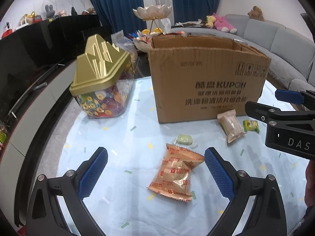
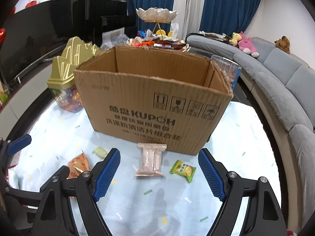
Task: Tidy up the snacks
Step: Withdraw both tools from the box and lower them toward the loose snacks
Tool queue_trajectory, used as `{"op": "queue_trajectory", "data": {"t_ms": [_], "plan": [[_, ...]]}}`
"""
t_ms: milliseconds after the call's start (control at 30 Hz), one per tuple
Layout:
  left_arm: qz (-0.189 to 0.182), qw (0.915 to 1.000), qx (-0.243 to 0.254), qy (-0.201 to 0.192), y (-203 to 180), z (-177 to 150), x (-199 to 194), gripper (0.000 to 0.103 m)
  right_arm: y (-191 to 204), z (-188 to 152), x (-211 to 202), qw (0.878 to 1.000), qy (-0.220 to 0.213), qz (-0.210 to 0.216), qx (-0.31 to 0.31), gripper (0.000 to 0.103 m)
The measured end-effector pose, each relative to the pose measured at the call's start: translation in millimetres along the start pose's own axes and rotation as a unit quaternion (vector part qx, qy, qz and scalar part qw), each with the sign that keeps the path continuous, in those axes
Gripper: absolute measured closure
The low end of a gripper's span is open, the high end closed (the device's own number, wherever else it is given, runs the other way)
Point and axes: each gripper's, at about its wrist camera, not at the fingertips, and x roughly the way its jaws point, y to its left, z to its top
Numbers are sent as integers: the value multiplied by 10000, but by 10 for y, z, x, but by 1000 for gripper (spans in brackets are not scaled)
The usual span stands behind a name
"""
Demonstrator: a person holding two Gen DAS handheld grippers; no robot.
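Snacks sit loose on the counter (image 1: 118, 137) before the cardboard box (image 2: 153, 98); both tongs, left (image 1: 156, 169) and right (image 2: 158, 173), are spread wide, probably lining up a grab each.

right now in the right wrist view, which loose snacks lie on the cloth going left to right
orange fortune biscuit packet → pale green candy → pink wrapped snack bar → green and yellow candy packet
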Motion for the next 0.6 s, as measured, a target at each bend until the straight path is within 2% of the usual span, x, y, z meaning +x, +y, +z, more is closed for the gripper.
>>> {"op": "queue_trajectory", "data": {"t_ms": [600], "plan": [[-209, 9991, 170, 339, -98, -185, 364, 3, 62, -128, 466, 9992, 345, 190, -47, 21]]}}
